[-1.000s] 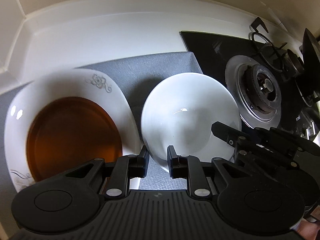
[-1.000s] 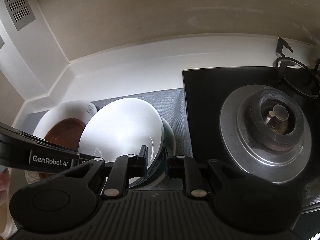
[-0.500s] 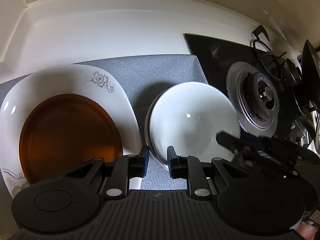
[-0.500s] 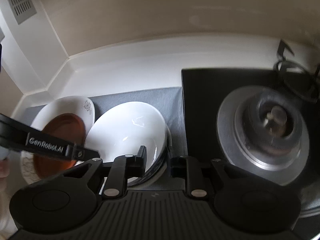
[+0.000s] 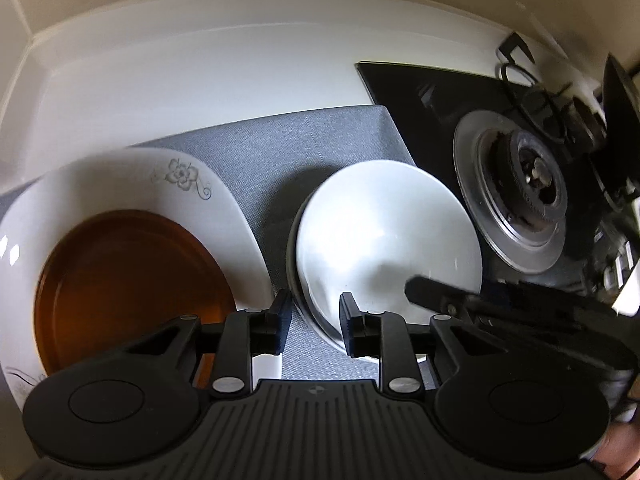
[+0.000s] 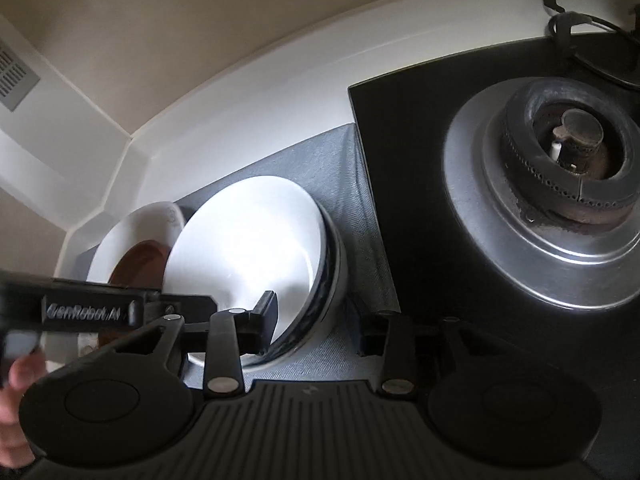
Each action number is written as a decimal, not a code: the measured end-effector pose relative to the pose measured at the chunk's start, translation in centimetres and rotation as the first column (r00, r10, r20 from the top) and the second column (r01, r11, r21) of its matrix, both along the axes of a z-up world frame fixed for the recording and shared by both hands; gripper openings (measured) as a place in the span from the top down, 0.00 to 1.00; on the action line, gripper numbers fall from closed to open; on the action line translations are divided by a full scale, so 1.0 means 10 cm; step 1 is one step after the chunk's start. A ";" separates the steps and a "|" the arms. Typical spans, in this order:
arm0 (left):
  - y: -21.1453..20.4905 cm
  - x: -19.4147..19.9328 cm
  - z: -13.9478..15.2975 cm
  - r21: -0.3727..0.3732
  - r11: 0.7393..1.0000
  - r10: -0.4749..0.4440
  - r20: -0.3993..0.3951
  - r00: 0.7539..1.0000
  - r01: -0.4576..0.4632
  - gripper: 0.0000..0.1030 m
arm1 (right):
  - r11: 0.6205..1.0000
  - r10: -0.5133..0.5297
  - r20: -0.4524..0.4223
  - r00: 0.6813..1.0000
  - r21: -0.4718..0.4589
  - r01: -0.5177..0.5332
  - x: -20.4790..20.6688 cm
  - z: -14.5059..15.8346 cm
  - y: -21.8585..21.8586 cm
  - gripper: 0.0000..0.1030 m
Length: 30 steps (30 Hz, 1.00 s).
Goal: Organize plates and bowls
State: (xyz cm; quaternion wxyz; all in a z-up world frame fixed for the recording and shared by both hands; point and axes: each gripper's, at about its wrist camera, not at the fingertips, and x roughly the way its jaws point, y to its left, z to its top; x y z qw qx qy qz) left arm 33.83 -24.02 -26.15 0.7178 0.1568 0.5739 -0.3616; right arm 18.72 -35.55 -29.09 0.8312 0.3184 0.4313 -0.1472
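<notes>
A white bowl (image 5: pixel 384 240) sits nested in another bowl on the grey mat (image 5: pixel 304 152); it also shows in the right wrist view (image 6: pixel 248 248). A white flowered plate (image 5: pixel 200 192) holds a brown plate (image 5: pixel 128 288) at the left. My left gripper (image 5: pixel 314 322) is open, its fingers either side of the bowl's near-left rim. My right gripper (image 6: pixel 320 320) is open wide, its fingers either side of the stack's near rim, not pressing it. The lower bowl's dark-banded rim (image 6: pixel 332 280) shows under the white one.
A black gas hob with a steel burner ring (image 6: pixel 560 200) lies just right of the mat. The white counter and backsplash (image 5: pixel 200 60) run behind. The right gripper's body (image 5: pixel 500 312) crosses the left wrist view at lower right. A hand (image 6: pixel 16 392) holds the left gripper.
The white bowl came down and settled into the bowl beneath it. My right gripper's jaws opened wider off the rim. The left gripper stayed open beside the stack.
</notes>
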 end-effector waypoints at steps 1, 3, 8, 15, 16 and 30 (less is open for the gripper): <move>0.00 -0.02 0.00 0.006 1.000 -0.003 0.005 1.000 0.003 0.74 | 1.000 -0.005 0.000 1.000 -0.004 0.005 0.00 0.00 0.01 0.64; 0.01 -0.03 0.01 0.018 1.000 0.012 -0.006 1.000 -0.012 0.74 | 1.000 -0.011 -0.005 1.000 0.000 0.011 0.00 0.01 0.02 0.67; 0.06 -0.14 0.05 0.032 0.998 0.047 -0.037 0.998 -0.046 0.77 | 1.000 -0.024 0.009 1.000 -0.005 0.024 -0.11 0.12 0.04 0.69; 0.18 -0.29 0.23 0.038 0.994 0.108 -0.015 0.994 -0.107 0.76 | 0.999 -0.034 0.025 0.999 0.016 0.034 -0.19 0.38 0.09 0.69; 0.21 -0.30 0.27 0.034 0.993 0.117 -0.008 0.993 -0.117 0.76 | 0.999 -0.023 0.030 0.999 0.022 0.023 -0.19 0.42 0.10 0.69; 1.26 -0.17 0.84 -0.006 0.896 0.445 0.036 0.895 -0.445 0.77 | 0.953 0.289 0.069 0.955 0.070 -0.294 0.52 0.85 0.69 0.68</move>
